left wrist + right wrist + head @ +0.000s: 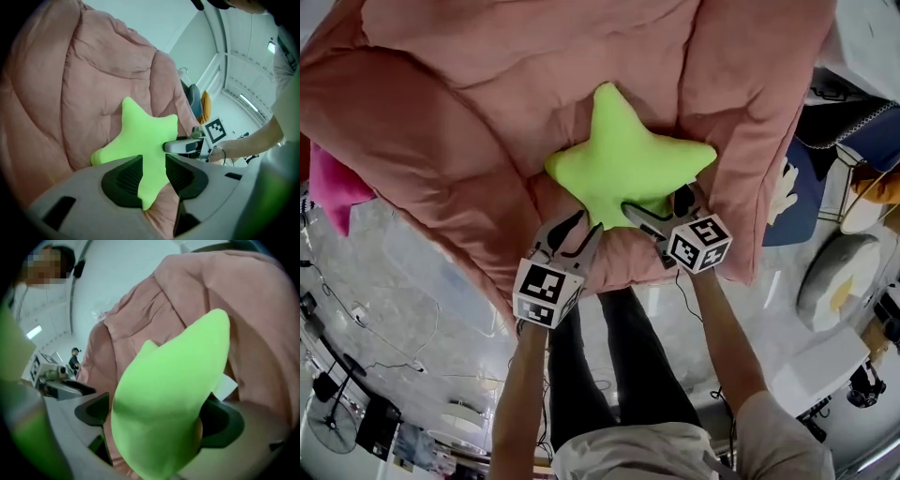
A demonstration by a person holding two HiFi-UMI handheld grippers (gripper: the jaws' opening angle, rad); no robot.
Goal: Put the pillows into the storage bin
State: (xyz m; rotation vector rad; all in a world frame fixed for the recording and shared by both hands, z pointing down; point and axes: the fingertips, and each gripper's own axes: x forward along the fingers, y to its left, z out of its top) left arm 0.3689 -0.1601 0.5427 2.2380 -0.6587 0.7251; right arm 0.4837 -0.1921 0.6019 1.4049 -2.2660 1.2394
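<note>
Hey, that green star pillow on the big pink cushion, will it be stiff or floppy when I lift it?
Probably soft and squashy: one arm of the green star pillow looks squeezed between the jaws of the left gripper. Unlikely to roll, since it lies flat on the pink cushion.

light: bright, even; ceiling light strip [248, 102] overhead
shadows: soft
edges: fisheye warp, dark vignette in both gripper views
blur: green pillow [168, 404] close-up, soft

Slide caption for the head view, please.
Left gripper clamps one point of the green star pillow on a pink padded seat; right gripper, jaws open, straddles another.
</note>
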